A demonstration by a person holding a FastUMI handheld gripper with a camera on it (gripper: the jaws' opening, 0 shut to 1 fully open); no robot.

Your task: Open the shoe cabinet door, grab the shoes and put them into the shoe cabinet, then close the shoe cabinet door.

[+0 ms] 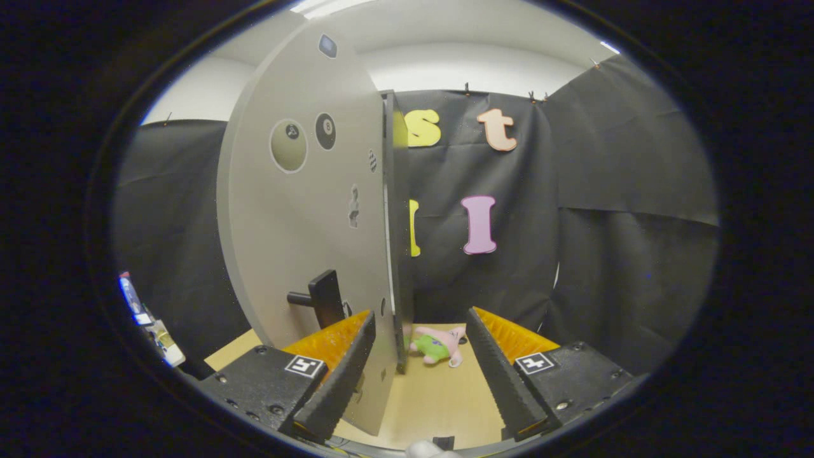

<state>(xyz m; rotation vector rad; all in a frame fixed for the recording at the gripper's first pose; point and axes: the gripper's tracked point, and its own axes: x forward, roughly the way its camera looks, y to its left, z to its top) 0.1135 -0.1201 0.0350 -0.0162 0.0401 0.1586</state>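
Gripper (416,346) shown with its fingers spread wide and nothing held between them. The cabinet door (305,210), pale grey and swung open, is seen nearly edge-on; its free edge stands between the fingers, close against the left finger (340,375) and apart from the right one. A dark handle (321,298) projects from the door face just above the left finger. Round and small stickers (289,145) are seen higher on the door face. Beyond the fingers, just past the door's edge, a pink and green plush toy (439,345) lies on the wooden surface (432,401). Black cloth (604,222) closes the booth behind. Small packets (149,321) are visible left of the door, too blurred to identify.
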